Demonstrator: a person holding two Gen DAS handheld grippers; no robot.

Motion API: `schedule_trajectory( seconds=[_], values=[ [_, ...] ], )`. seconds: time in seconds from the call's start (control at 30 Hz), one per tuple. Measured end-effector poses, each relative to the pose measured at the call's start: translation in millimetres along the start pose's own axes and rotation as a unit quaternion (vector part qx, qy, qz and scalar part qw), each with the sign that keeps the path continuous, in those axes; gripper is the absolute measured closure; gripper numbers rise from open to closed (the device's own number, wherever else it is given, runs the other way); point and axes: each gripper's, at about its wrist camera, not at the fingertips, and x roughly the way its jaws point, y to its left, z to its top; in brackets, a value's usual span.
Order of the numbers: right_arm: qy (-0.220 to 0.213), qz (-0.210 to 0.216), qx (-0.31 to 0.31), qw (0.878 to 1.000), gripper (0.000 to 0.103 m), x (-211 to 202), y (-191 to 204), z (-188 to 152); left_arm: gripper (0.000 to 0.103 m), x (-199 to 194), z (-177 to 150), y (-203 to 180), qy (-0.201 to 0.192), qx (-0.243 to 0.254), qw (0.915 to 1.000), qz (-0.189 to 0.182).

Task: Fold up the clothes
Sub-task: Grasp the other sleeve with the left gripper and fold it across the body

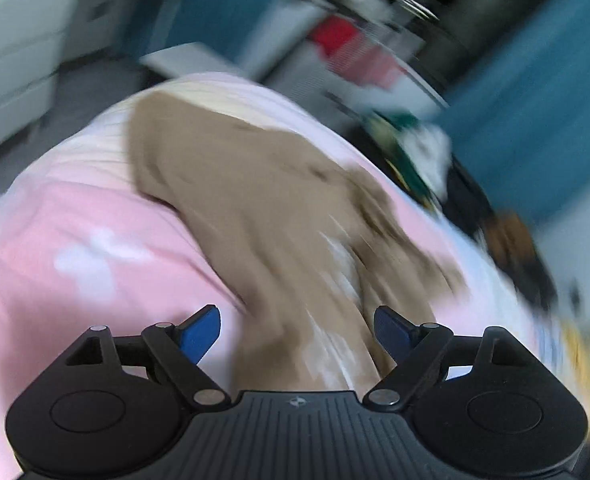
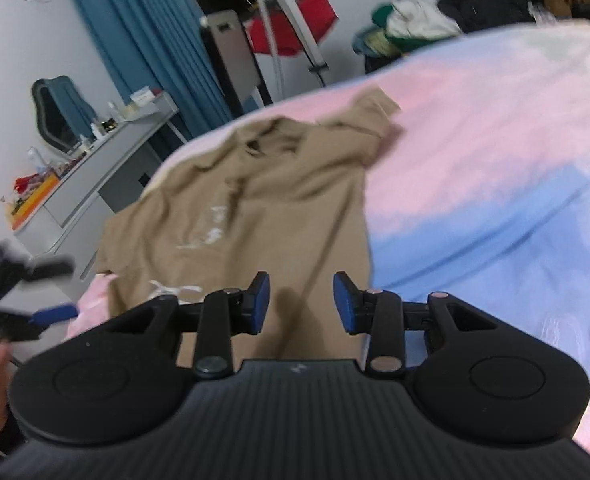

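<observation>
A tan T-shirt (image 1: pixel 255 208) with a white print lies spread and rumpled on a pink and blue bedspread (image 1: pixel 75 240). In the blurred left wrist view my left gripper (image 1: pixel 297 330) hovers over the shirt's near end, jaws wide apart and gripping nothing. The right wrist view shows the same shirt (image 2: pixel 263 200) with its collar toward the far side. My right gripper (image 2: pixel 302 302) is over the near hem, its blue pads (image 2: pixel 345 304) partly apart with only flat cloth below them. The left gripper (image 2: pixel 35 312) shows blurred at the left edge.
The bedspread (image 2: pixel 495 168) stretches off to the right. A grey dresser (image 2: pixel 107 176) with small items stands left of the bed, beside blue curtains (image 2: pixel 147 40). A pile of clothes (image 2: pixel 407 24) lies beyond the bed's far edge, near a red item (image 2: pixel 295 28) on a stand.
</observation>
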Motion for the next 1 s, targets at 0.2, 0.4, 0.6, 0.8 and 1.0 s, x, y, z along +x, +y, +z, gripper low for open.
schedule_trajectory(
  seconds=[0.2, 0.4, 0.6, 0.8, 1.0],
  values=[
    [0.010, 0.015, 0.030, 0.999, 0.064, 22, -14, -1, 0.025, 69, 34, 46, -0.050, -0.089, 0.9948, -0.008],
    [0.025, 0.028, 0.058, 0.998, 0.064, 38, -24, -5, 0.025, 103, 61, 60, -0.123, -0.120, 0.9851, 0.010],
    [0.014, 0.029, 0.067, 0.997, 0.064, 42, -27, -5, 0.023, 133, 88, 36, -0.132, -0.074, 0.9858, 0.072],
    [0.002, 0.021, 0.052, 0.998, 0.064, 36, -23, -2, 0.057, 132, 85, -1, -0.144, -0.027, 0.9769, 0.156],
    [-0.015, 0.025, 0.061, 0.998, 0.064, 23, -24, 1, 0.092, 110, 87, -25, -0.163, 0.045, 0.9670, 0.190]
  ],
)
